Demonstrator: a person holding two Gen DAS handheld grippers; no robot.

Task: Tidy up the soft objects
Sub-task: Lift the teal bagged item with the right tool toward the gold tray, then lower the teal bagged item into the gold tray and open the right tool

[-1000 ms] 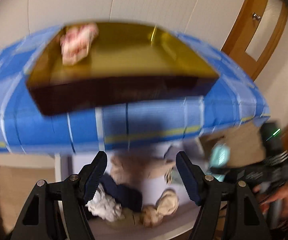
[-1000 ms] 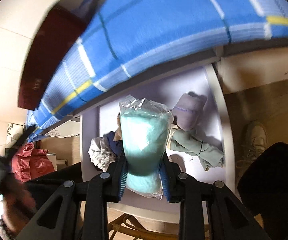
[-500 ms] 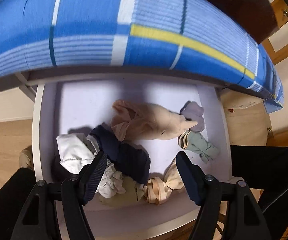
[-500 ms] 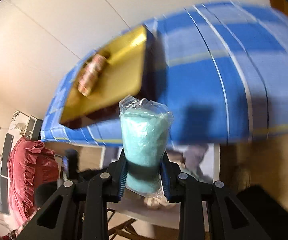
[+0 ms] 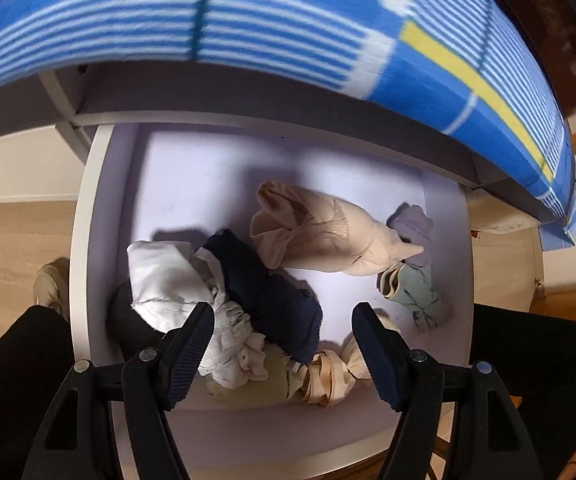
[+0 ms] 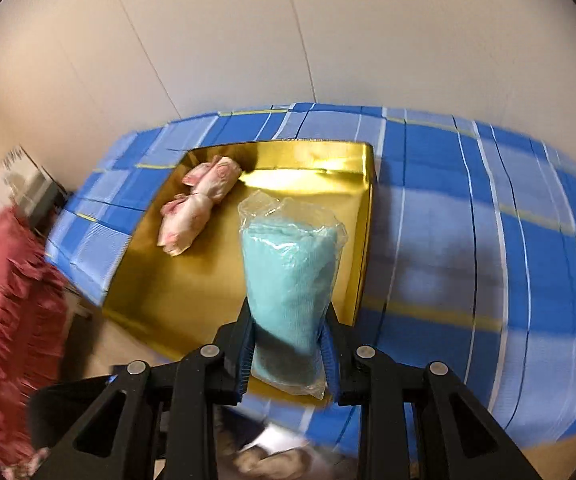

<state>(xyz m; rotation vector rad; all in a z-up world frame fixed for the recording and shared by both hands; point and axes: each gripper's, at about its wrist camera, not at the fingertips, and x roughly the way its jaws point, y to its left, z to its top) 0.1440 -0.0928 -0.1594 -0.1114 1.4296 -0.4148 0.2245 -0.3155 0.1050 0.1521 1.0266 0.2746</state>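
Observation:
My right gripper (image 6: 288, 354) is shut on a turquoise cloth in a clear plastic bag (image 6: 292, 276) and holds it above the near edge of a gold tray (image 6: 191, 280). A pink and white rolled cloth (image 6: 197, 208) lies in the tray. My left gripper (image 5: 281, 344) is open and empty over a white drawer (image 5: 87, 216). In the drawer lie a beige bundle (image 5: 320, 236), a navy cloth (image 5: 267, 292), a white cloth (image 5: 163, 280), a pale green roll (image 5: 412, 292), a lilac piece (image 5: 412, 224) and a tan knotted piece (image 5: 336, 368).
The tray sits on a surface covered by a blue checked cloth (image 6: 468, 216), which overhangs the drawer (image 5: 247, 28). A red fringed cushion (image 6: 3, 304) is at the left. A white wall (image 6: 288, 32) stands behind. Dark trouser legs (image 5: 528, 360) flank the drawer.
My right gripper has lifted the bagged turquoise cloth from over the drawer up to the gold tray. My left gripper has tilted down from the tray and moved closer over the drawer.

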